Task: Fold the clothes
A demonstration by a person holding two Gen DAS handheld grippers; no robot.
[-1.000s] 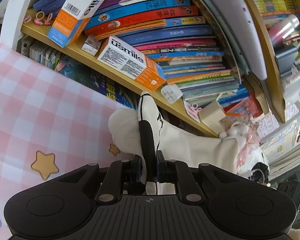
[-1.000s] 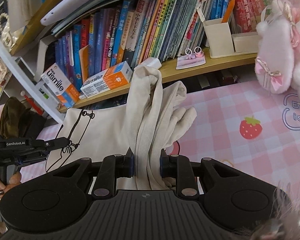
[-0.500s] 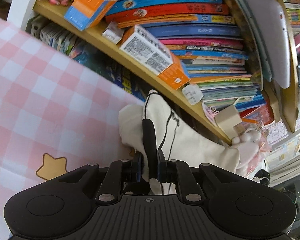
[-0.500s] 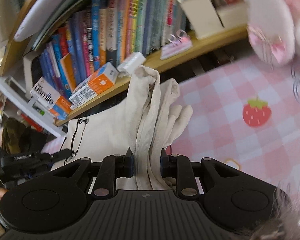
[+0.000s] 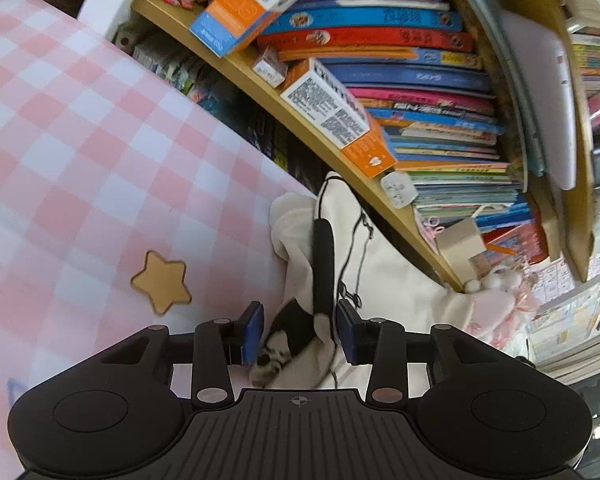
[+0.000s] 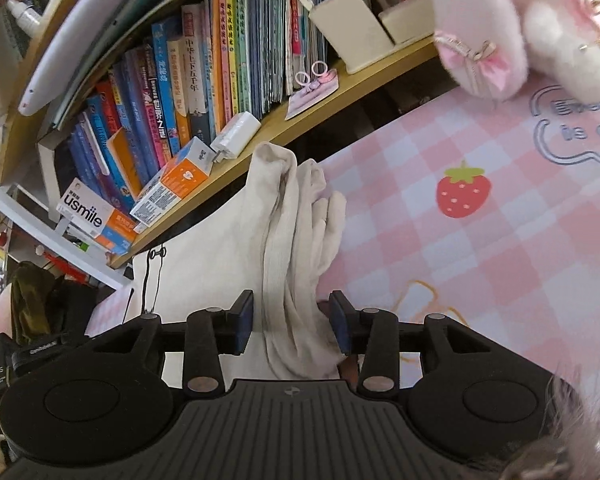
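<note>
A cream garment [image 5: 400,280] with a black line print lies on the pink checked tablecloth [image 5: 100,160] against the bookshelf. My left gripper [image 5: 300,330] has its jaws opening. A fold with a black band [image 5: 324,260] sits between the blue pads [image 5: 256,330], which stand clear of the cloth. In the right wrist view the same garment [image 6: 204,272] spreads leftward. My right gripper [image 6: 292,320] is also opening, with a bunched ribbed fold [image 6: 288,240] loose between its pads [image 6: 244,320]. The left gripper's body [image 6: 32,356] shows at the lower left there.
A wooden shelf [image 6: 260,148] packed with books runs right behind the garment, with orange and white boxes [image 5: 340,116] lying on it. A pink and white plush toy [image 6: 520,28] sits at the back right. The tablecloth [image 6: 480,260] stretches to the right.
Both grippers were shut on folds of the garment. Now their jaws have spread and the cloth sits loose between them. Both have sunk lower toward the table and rolled.
</note>
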